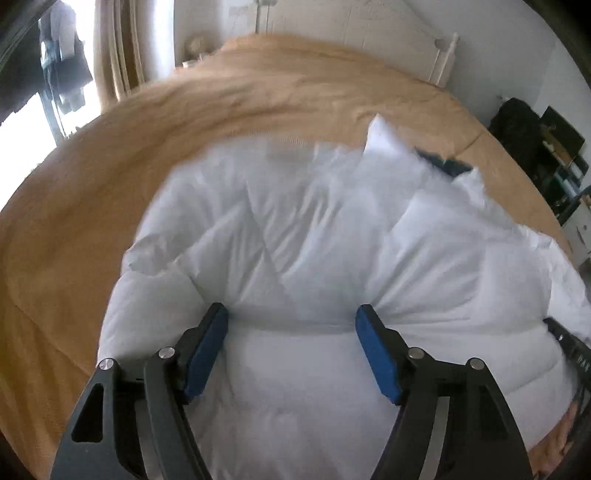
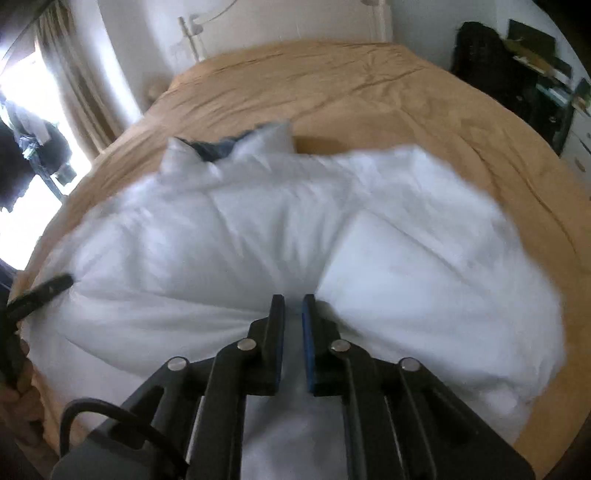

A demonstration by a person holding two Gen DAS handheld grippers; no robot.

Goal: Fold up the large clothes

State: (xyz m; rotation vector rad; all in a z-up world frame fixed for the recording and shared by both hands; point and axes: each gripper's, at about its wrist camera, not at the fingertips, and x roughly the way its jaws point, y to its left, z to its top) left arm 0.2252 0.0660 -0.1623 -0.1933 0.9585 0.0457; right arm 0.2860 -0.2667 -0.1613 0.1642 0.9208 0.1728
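Your white puffy jacket (image 1: 314, 236) lies spread mid-bed (image 1: 92, 177). Left tool (image 1: 291, 317) is apart, straddling a hem ridge w/o pinching; right tool (image 2: 293, 299) is clamped on its hem to pull.

Puffy coat (image 1: 314, 236) spread on the bed (image 1: 110, 177), headboard (image 1: 354, 33) behind, shelves (image 1: 561, 162) right

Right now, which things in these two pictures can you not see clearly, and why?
- White padded garment: its near hem is hidden behind the left gripper; motion blur hides the seams.
- Dark item: mostly covered by white folds in the right wrist view; what it is cannot be told.
- Fabric inside the right gripper: the shut fingers hide it.
- Shelf: cut by the lens edge.
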